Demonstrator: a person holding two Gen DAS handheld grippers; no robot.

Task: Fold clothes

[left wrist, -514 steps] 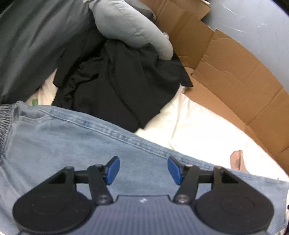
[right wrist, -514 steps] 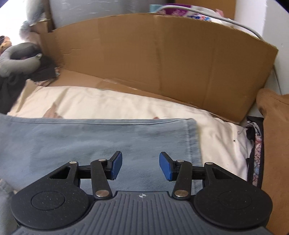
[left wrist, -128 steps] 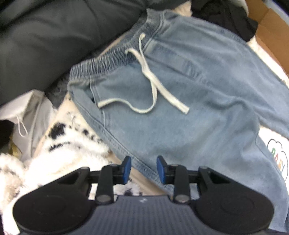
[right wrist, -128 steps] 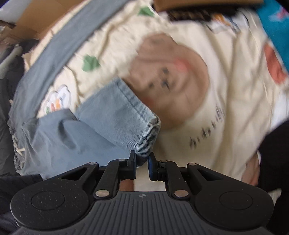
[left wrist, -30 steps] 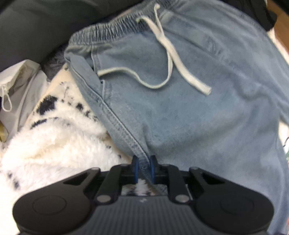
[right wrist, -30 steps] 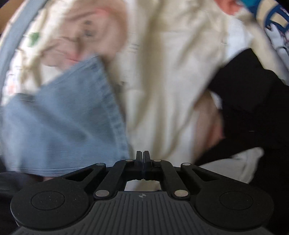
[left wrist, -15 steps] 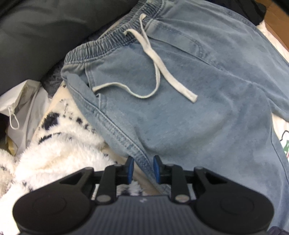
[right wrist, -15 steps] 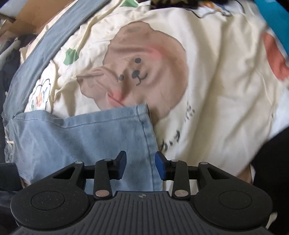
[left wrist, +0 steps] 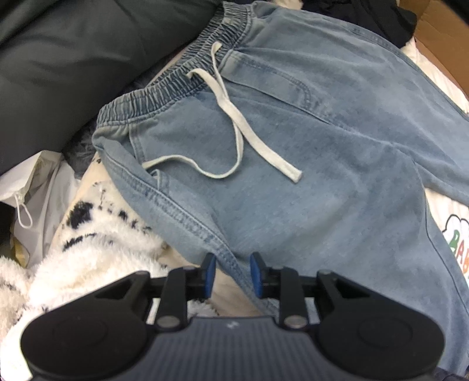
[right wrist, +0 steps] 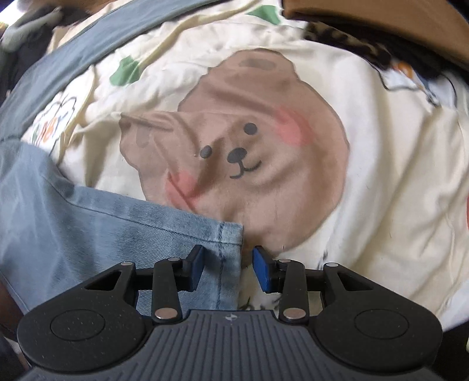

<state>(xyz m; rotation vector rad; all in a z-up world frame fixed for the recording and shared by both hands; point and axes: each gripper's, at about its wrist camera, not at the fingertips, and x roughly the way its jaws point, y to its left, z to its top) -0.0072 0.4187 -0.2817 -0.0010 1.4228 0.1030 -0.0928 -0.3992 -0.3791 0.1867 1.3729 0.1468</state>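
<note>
Light blue denim trousers (left wrist: 307, 152) with an elastic waistband and a white drawstring (left wrist: 234, 129) lie spread on the bed. My left gripper (left wrist: 230, 274) is open, its jaws on either side of the trousers' side seam near the hip. In the right wrist view the hem of one trouser leg (right wrist: 146, 231) lies flat. My right gripper (right wrist: 228, 268) is open with the hem's corner between its jaws.
A cream bedsheet with a brown bear print (right wrist: 263, 146) lies under the trousers. A dark grey duvet (left wrist: 73, 58) is at the upper left, a white fluffy spotted blanket (left wrist: 88, 243) and a white bag (left wrist: 38, 187) at the left. Cardboard (right wrist: 381, 23) borders the bed.
Both grippers have opened over the last second and let go of the denim. The right gripper has settled over the leg hem; the left jaws widened around the side seam.
</note>
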